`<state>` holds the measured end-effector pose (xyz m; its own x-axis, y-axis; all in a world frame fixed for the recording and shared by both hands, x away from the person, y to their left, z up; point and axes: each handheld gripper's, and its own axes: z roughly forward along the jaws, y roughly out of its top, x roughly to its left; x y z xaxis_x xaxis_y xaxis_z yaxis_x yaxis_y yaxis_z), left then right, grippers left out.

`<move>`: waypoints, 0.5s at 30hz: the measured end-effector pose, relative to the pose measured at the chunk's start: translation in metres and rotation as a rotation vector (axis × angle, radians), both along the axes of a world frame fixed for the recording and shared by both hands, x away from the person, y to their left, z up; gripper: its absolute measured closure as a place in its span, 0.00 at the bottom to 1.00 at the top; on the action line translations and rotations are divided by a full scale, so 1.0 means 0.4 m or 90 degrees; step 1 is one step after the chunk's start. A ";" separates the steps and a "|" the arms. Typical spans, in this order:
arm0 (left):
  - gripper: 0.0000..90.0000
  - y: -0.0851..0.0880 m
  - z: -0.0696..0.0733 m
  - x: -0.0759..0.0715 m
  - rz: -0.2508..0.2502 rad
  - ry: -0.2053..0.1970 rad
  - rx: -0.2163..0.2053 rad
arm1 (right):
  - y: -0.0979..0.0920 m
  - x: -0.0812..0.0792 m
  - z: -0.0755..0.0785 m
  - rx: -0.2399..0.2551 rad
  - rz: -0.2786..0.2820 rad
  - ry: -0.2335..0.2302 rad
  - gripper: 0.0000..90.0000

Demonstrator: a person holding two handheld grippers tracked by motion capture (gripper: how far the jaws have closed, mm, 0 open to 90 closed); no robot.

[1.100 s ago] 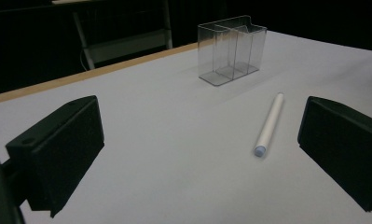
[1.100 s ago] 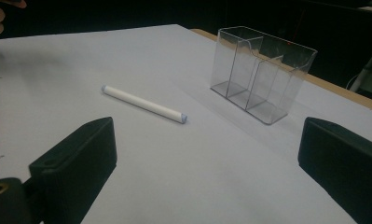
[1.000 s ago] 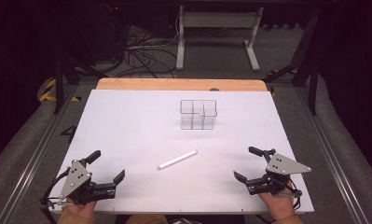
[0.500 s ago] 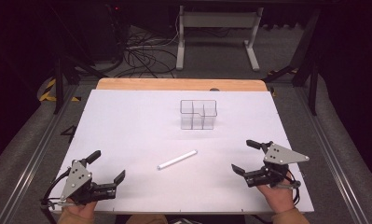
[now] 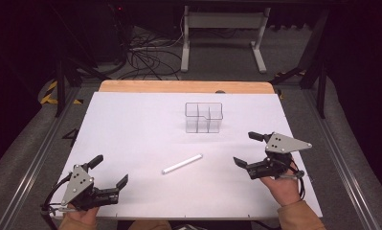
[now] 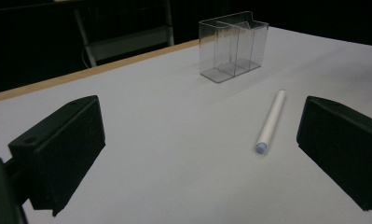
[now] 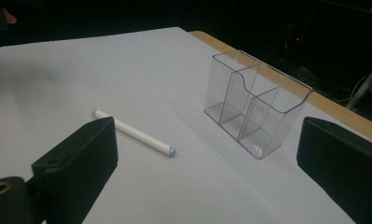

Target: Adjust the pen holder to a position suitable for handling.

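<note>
A white pen (image 5: 182,164) lies at a slant on the white table (image 5: 131,124), near its middle front. Behind it stands a clear plastic organizer (image 5: 204,117) with empty compartments. My left gripper (image 5: 112,170) rests open at the front left, well left of the pen. My right gripper (image 5: 244,148) is held open at the right, beside the pen and in front of the organizer. In the left gripper view the pen (image 6: 271,121) lies just inside the right jaw, with the organizer (image 6: 232,46) beyond. The right gripper view has the pen (image 7: 134,133) and organizer (image 7: 256,102) between its wide jaws.
A wooden strip (image 5: 184,86) edges the table's far side. Beyond it are floor cables (image 5: 145,57) and a white metal stand (image 5: 222,28). Metal rails (image 5: 35,158) run along both sides of the table.
My right gripper has moved forward, away from the table's front edge and slightly toward the middle. The left gripper, pen and organizer have stayed put.
</note>
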<state>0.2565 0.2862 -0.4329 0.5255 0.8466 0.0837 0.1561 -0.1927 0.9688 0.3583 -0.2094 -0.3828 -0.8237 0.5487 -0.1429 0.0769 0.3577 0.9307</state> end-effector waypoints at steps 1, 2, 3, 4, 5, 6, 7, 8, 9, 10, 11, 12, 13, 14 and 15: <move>0.02 0.000 0.000 0.000 0.000 0.001 0.000 | 0.002 0.001 0.002 -0.001 0.002 0.000 0.06; 0.02 0.000 0.000 0.000 -0.001 0.001 0.000 | 0.005 0.003 0.003 -0.001 0.005 -0.001 0.06; 0.02 0.000 -0.001 0.001 -0.001 0.002 0.001 | 0.008 0.004 0.003 -0.005 0.008 -0.002 0.06; 0.02 -0.001 -0.001 0.001 0.000 0.002 0.001 | 0.011 0.005 0.004 -0.009 0.011 -0.002 0.07; 0.02 -0.001 -0.001 0.002 0.000 0.003 0.001 | 0.014 0.006 0.005 -0.015 0.013 -0.003 0.07; 0.02 0.000 -0.001 0.002 0.000 0.003 0.001 | 0.017 0.007 0.007 -0.021 0.014 -0.006 0.07; 0.02 0.000 -0.001 0.002 0.000 0.003 0.001 | 0.018 0.009 0.010 -0.025 0.016 -0.010 0.07; 0.02 0.000 -0.001 0.002 0.000 0.003 0.001 | 0.018 0.010 0.012 -0.026 0.019 -0.011 0.07; 0.02 0.001 0.000 0.002 -0.001 0.003 0.000 | 0.017 0.011 0.014 -0.027 0.021 -0.013 0.07; 0.02 0.001 0.000 0.002 -0.002 0.003 -0.003 | 0.016 0.013 0.015 -0.028 0.022 -0.015 0.07; 0.02 0.001 0.000 0.002 -0.001 0.003 -0.004 | 0.014 0.014 0.016 -0.028 0.022 -0.014 0.07; 0.02 0.001 0.000 0.002 -0.001 0.003 -0.004 | 0.012 0.016 0.017 -0.025 0.024 -0.011 0.07; 0.02 0.001 -0.001 0.002 0.000 0.004 -0.004 | 0.011 0.017 0.017 -0.023 0.025 -0.008 0.07; 0.02 0.001 -0.001 0.002 0.000 0.004 -0.004 | 0.011 0.019 0.017 -0.023 0.027 -0.005 0.07; 0.02 0.001 -0.001 0.003 0.000 0.004 -0.004 | 0.012 0.020 0.018 -0.021 0.031 0.001 0.08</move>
<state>0.2575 0.2867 -0.4331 0.5259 0.8472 0.0752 0.1626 -0.1869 0.9688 0.3663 -0.2048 -0.3755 -0.8496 0.5029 -0.1590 0.0603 0.3921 0.9179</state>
